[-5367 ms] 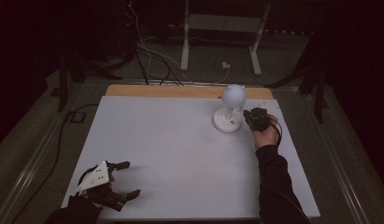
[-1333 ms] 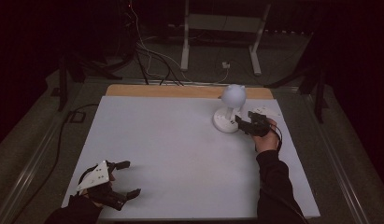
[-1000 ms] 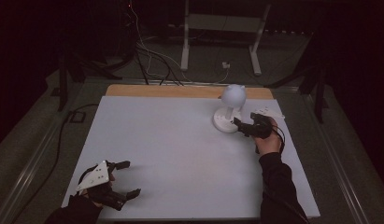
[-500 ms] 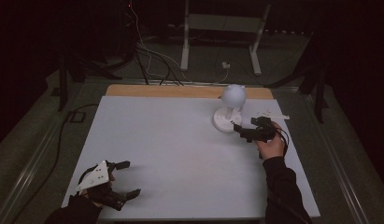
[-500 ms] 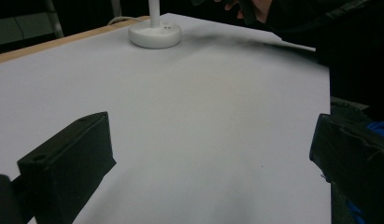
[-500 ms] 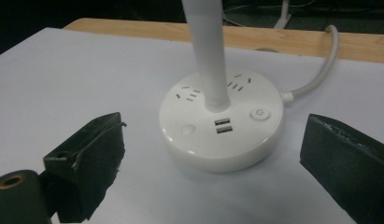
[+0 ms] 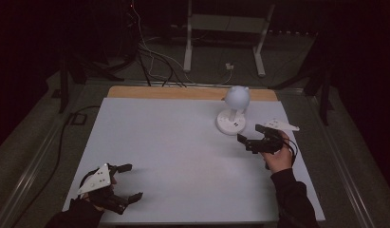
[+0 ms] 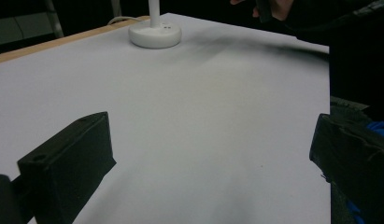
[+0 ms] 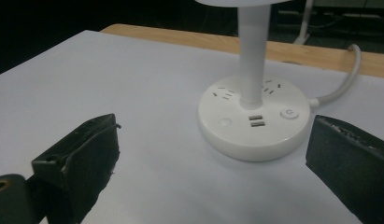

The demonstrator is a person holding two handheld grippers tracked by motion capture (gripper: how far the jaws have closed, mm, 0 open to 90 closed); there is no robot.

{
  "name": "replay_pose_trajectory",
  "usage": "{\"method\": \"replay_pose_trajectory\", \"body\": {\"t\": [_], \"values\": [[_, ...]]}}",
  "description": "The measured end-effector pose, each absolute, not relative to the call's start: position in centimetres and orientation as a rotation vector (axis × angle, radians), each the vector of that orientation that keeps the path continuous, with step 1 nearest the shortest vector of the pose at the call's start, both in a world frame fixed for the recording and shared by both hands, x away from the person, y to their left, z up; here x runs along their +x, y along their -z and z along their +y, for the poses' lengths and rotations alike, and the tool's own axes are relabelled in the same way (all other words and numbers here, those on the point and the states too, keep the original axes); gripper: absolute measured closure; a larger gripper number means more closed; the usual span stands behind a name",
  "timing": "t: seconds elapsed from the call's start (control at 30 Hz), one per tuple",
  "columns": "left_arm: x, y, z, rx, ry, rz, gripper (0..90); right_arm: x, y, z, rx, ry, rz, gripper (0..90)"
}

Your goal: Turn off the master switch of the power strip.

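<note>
While the right gripper (image 7: 249,137) hovers just off the table (image 7: 173,142) with its jaws spread wide and holding nothing, the desk lamp (image 7: 234,114) stands at about the table's one o'clock, close to the far wooden edge. Seen from that gripper, the lamp sits at roughly eleven o'clock, near but apart. In the right gripper view the round white base (image 9: 252,121) lies between the two black jaws, farther ahead, with the power button (image 9: 289,113) at its right front, two USB ports at the middle and the white stem (image 9: 252,51) rising behind them.

The left gripper (image 7: 126,183) rests at the table's seven o'clock, well apart from the lamp, jaws likewise open and empty.

The likely trouble is aim. The button is small and sits close to the base's rim, so a wide jaw coming in flat could miss it, land on the USB ports or slide off the edge. Too much sideways push may shove the light base along the smooth table or tip the tall stem, since nothing steadies it. The cord (image 9: 341,86) at the back could also drag.
</note>
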State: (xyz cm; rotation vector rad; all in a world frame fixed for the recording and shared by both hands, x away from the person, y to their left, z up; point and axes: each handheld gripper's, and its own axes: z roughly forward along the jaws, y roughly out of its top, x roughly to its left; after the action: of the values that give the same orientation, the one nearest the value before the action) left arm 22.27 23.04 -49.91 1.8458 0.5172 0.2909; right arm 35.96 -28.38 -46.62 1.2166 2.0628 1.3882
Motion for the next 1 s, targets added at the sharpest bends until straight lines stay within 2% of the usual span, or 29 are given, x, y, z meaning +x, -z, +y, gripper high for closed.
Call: {"method": "replay_pose_trajectory", "body": {"t": [0.43, 1.0], "values": [[22.3, 49.9, 23.0, 1.849, -0.292, 0.515, 0.2, 32.6, 46.4, -28.6, 1.127, -1.44, 2.145, 2.5], [22.2, 49.9, 23.0, 1.852, -0.295, 0.512, 0.2, 29.3, 48.6, -29.3, 1.119, -1.383, 2.274, 2.5]]}}
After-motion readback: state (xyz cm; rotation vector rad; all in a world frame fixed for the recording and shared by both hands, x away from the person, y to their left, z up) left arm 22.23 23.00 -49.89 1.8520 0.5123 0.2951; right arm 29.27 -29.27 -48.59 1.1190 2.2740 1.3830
